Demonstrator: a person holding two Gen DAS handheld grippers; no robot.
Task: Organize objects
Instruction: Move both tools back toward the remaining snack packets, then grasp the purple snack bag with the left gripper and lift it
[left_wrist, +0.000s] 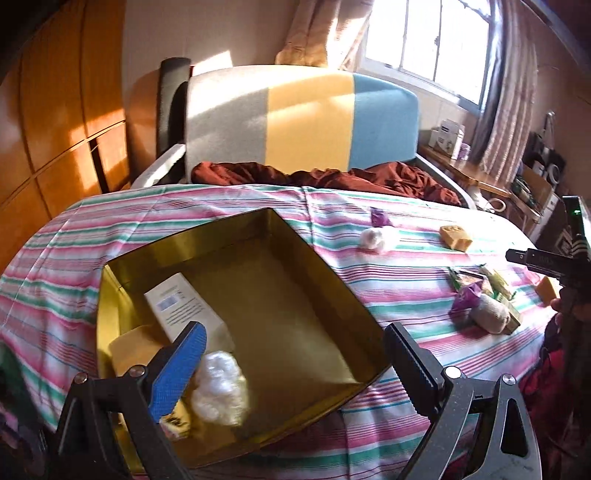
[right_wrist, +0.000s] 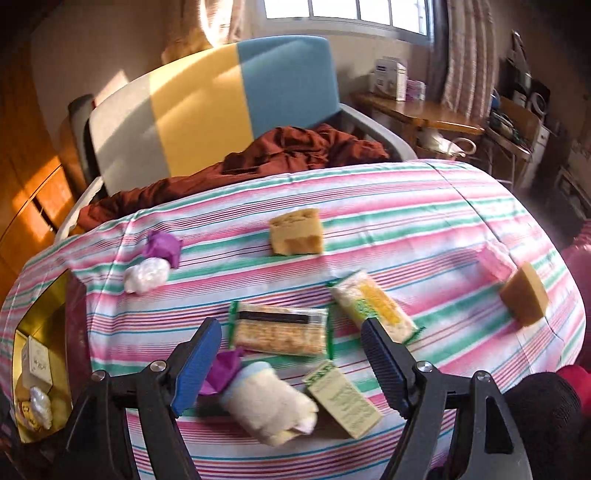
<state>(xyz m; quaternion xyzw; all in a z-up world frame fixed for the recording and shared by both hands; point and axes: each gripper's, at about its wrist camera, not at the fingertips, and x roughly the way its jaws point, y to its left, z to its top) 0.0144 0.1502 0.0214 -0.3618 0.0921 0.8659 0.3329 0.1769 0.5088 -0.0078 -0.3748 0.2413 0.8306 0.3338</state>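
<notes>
A gold tin box (left_wrist: 295, 295) lies on the striped bedsheet (left_wrist: 369, 229). It holds a white carton (left_wrist: 184, 306), a yellow sponge (left_wrist: 129, 347) and a white crumpled ball (left_wrist: 221, 391). My left gripper (left_wrist: 295, 365) hovers open over the tin's near side, with nothing gripped. My right gripper (right_wrist: 291, 354) hangs open above a cluster on the sheet: a cracker packet (right_wrist: 280, 328), a rolled cream cloth (right_wrist: 266, 406), a purple wrapper (right_wrist: 225, 369) and a small green box (right_wrist: 343, 398). None of them touches its pads. The tin (right_wrist: 48, 295) shows at the left edge.
Farther out on the sheet lie a second packet (right_wrist: 373, 306), two sponges (right_wrist: 295, 236) (right_wrist: 524, 295), a white ball (right_wrist: 146, 277) and a purple scrap (right_wrist: 162, 247). A brown blanket (right_wrist: 295, 147) and a striped headboard (right_wrist: 207, 96) stand behind. A wooden desk (right_wrist: 417, 110) is at the right.
</notes>
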